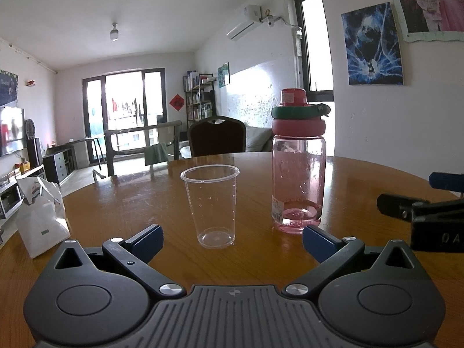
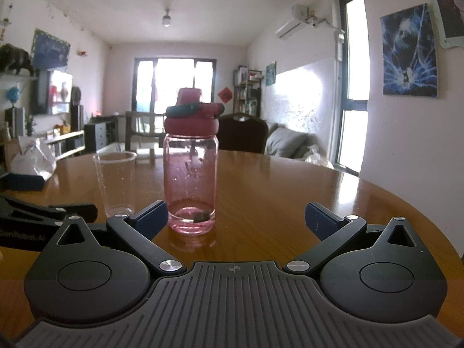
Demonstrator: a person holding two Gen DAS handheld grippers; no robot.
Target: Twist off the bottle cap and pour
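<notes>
**Both tools spread wide, bottle capped on the table**

Round glossy wooden table (image 1: pixel 362 174) in a bright living room. Nearest the camera, the left tool (image 1: pixel 232 239) has its blue fingers spread wide, holding nothing, low over the wood. The right tool (image 2: pixel 236 217) is the same, spread and empty. Just past them stands a clear plastic cup (image 1: pixel 211 206), upright, and just to its right the pink bottle (image 1: pixel 298 171), with its red cap (image 1: pixel 297 116) on. Off left sits a white paper bag (image 1: pixel 40 214). A dark chair (image 1: pixel 216 139) stands behind the table.
</notes>
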